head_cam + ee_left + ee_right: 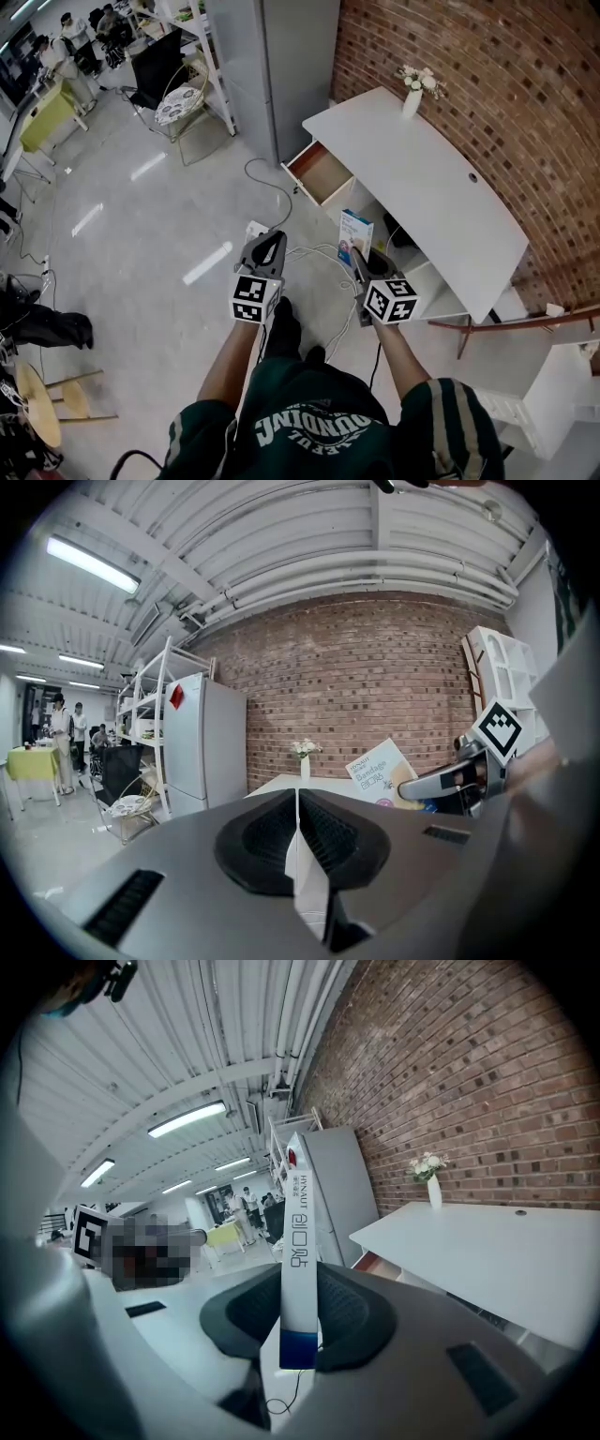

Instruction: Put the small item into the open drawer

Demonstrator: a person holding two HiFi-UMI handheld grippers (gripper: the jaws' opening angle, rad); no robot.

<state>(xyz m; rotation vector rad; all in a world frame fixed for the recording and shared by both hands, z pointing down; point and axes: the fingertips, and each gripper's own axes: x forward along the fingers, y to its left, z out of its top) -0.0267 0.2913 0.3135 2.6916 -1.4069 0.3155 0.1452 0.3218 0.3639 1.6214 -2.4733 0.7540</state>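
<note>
Both right gripper (298, 1326) jaws clamp the flat white-and-blue cardboard box (298, 1241) low down; likely light, stiff, crushable. Left gripper (298, 841) jaws together, empty.

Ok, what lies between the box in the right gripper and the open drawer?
Nothing: head view shows only bare floor between the box and the open drawer.

Cardboard box (355, 235), wooden drawer (322, 174)

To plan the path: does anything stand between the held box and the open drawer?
Nothing visible does. The right gripper holds the bandage box; only cables on the floor lie before the open drawer.
</note>
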